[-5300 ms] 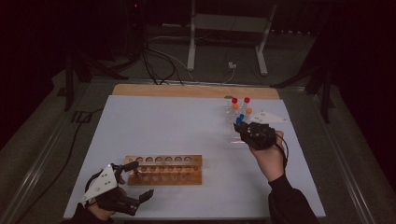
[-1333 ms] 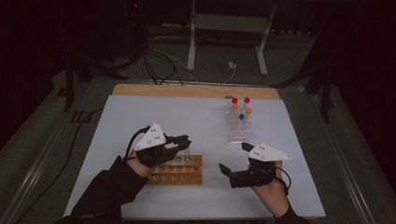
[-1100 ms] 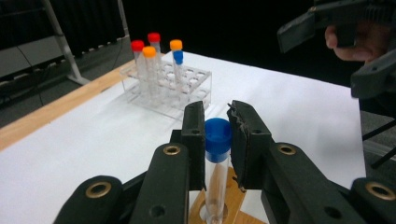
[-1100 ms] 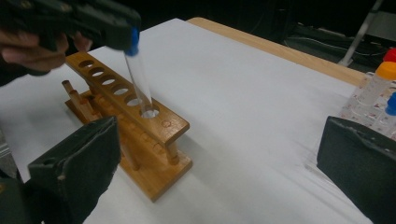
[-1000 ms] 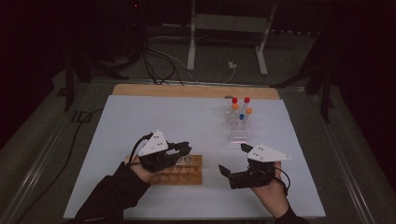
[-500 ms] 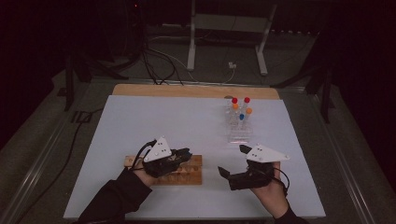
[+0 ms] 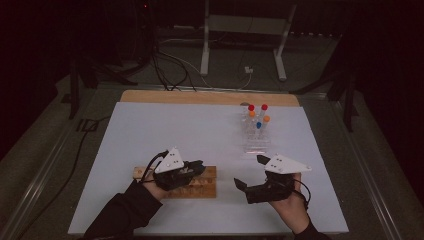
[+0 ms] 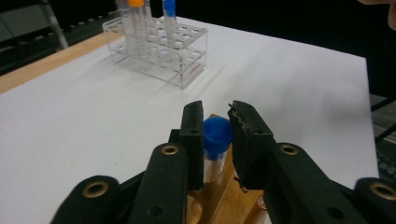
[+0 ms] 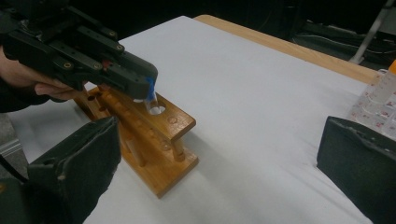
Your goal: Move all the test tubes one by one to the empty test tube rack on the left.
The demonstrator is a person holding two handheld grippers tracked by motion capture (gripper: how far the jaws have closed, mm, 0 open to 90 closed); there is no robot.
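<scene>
My left gripper [image 7: 200, 165] hovers over the right end of a wooden tube rack [image 7: 206, 188] near the table's front edge. In the left gripper view its jaws [image 8: 217, 116] clamp the blue cap of a clear tube [image 8: 217, 135]; they have just been opening slightly, with the cap still between the pads. The right gripper view shows this tube [image 9: 150, 100] upright with its lower end entering a hole at the end of the wooden rack [image 9: 163, 140]. To the right of the rack my right gripper [image 7: 250, 172] is open, with nothing between its jaws [image 9: 219, 154].
A clear plastic rack [image 7: 255, 137] stands at the back right of the white table cover [image 7: 190, 130], holding several tubes with red, orange and blue caps. A wooden strip runs along the table's far edge. Stands and cables lie on the dark floor beyond.
My left gripper has moved down and toward the front with the blue-capped tube, now low over the wooden rack's right end. The right gripper has stayed put.
</scene>
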